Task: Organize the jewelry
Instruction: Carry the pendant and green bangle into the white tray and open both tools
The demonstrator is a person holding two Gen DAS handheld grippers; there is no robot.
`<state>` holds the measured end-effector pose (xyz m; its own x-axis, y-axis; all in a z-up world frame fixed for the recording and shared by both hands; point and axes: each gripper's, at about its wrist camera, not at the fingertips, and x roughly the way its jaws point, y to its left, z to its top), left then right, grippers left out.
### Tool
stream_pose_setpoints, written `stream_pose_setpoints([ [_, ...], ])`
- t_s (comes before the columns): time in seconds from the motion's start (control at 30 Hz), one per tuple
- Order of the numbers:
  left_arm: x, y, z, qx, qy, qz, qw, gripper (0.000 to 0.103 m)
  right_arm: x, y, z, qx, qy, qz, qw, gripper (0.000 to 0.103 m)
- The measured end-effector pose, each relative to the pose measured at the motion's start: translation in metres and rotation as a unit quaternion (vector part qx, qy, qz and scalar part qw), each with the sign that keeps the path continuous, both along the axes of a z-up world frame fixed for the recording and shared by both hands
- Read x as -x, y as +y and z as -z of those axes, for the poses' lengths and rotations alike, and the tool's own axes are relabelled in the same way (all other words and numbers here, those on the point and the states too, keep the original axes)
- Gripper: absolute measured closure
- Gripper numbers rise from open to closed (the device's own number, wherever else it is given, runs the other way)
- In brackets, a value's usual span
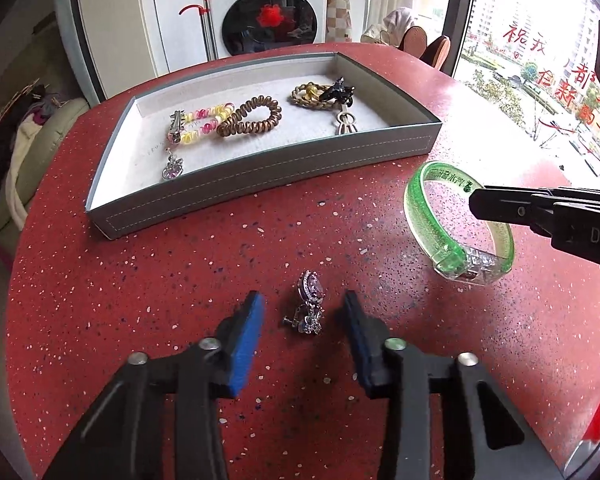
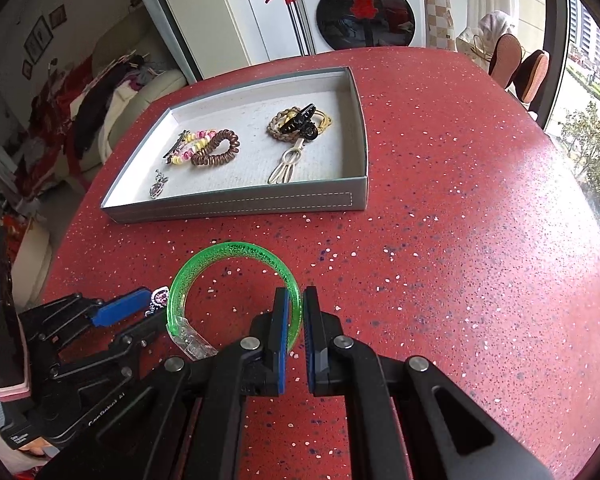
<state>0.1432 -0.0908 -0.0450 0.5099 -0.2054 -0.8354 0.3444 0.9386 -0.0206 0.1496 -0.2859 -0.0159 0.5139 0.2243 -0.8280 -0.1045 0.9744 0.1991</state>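
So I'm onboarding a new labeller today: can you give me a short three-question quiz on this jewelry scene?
1. True or false: the right gripper is shut on the green bangle.
2. Which piece lies between the open pads of the left gripper? A) brown spiral hair tie B) crystal earring C) black claw clip
3. Fill in: the matching crystal earring already lies in the grey ____.

Key: 1 true; 2 B, the crystal earring, untouched; 3 tray.
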Motion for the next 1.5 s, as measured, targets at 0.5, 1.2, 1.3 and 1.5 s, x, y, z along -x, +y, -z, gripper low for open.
stream_pose_setpoints([
  [0.5,0.004,0.019,-0.029,0.045,-0.005,0.0,0.999,0.072,-0.002,0.007,-0.011,-0.013,-0.012,-0.002,1.0,0.095],
  [1.2,-0.045,0.042,-0.074,0.05,-0.058,-0.023,0.9968,0.072,-0.046,0.019,-0.044,-0.009,-0.034,-0.009,0.999,0.095],
  [1.3,-0.06,0.048,-0.078,0.049,-0.065,-0.032,0.9962,0.072,-0.059,0.019,-0.048,-0.01,-0.035,-0.006,0.999,0.095],
  [1.5,-0.092,0.055,-0.08,0.046,-0.064,-0.046,0.9958,0.072,-0.088,0.022,-0.047,-0.008,-0.03,-0.004,0.999,0.095],
])
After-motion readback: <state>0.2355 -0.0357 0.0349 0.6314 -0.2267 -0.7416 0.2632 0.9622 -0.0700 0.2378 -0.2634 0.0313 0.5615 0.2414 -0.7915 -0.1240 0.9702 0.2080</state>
